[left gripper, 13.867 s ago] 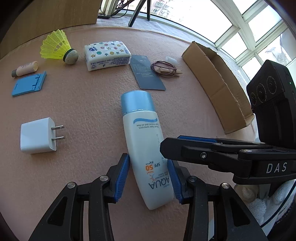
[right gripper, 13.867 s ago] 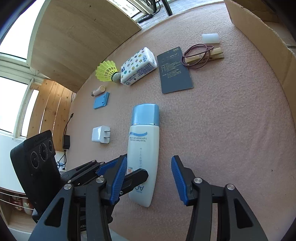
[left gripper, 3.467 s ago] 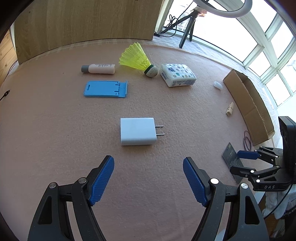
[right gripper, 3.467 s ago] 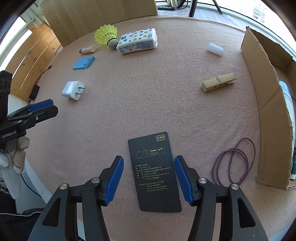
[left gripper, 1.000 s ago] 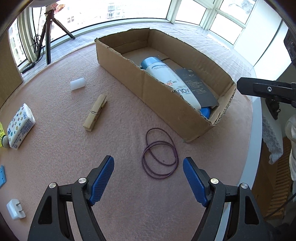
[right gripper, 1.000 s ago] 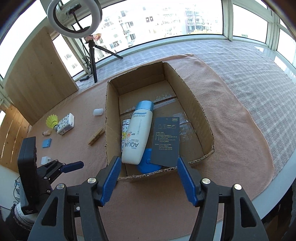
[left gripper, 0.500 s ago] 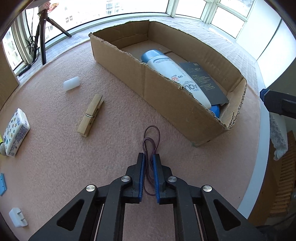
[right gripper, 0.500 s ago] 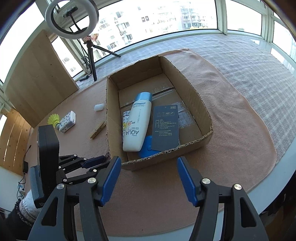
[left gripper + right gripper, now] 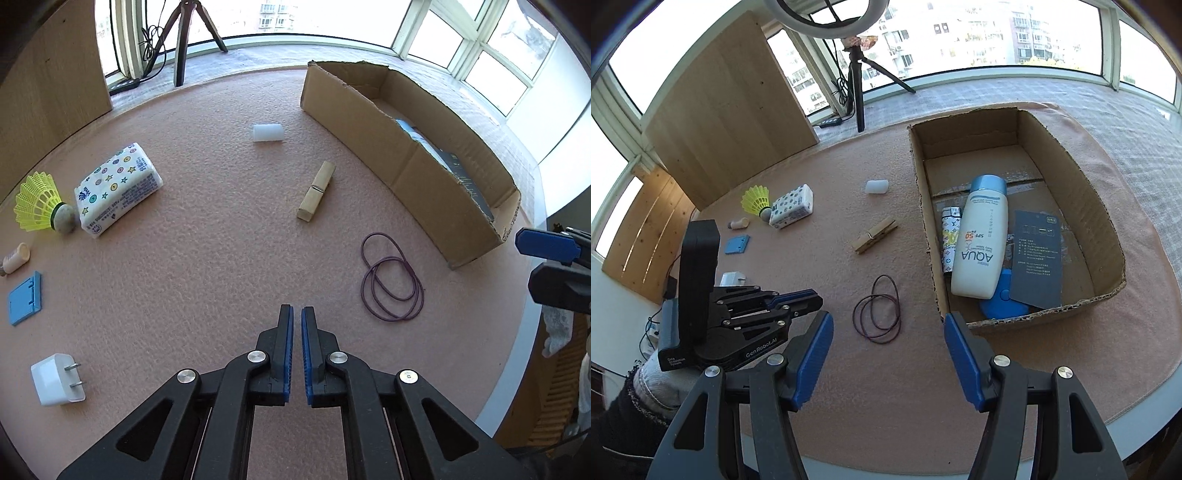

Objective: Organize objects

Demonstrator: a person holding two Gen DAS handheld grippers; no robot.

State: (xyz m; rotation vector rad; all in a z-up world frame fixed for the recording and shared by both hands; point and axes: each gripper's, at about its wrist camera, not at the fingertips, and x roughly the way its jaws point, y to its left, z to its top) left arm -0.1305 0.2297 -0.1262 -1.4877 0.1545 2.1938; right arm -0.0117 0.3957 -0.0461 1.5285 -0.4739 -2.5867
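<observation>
Sunlit pink worktop (image 9: pixel 192 266) below us: our left hand-held gripper (image 9: pixel 297 319) is pinched shut on nothing, the purple rubber band (image 9: pixel 392 277) lying just ahead to its right, loops stretching toward the cardboard box (image 9: pixel 410 173), while the right hand-held gripper (image 9: pixel 888 332) gapes empty.

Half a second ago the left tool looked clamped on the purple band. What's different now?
The left tool is shut with nothing between its pads; it has pulled back, and the purple band lies loose on the mat off to its right, looking let go or missed. The right tool remains open. The clothespin, the box and the bottle are unchanged.
</observation>
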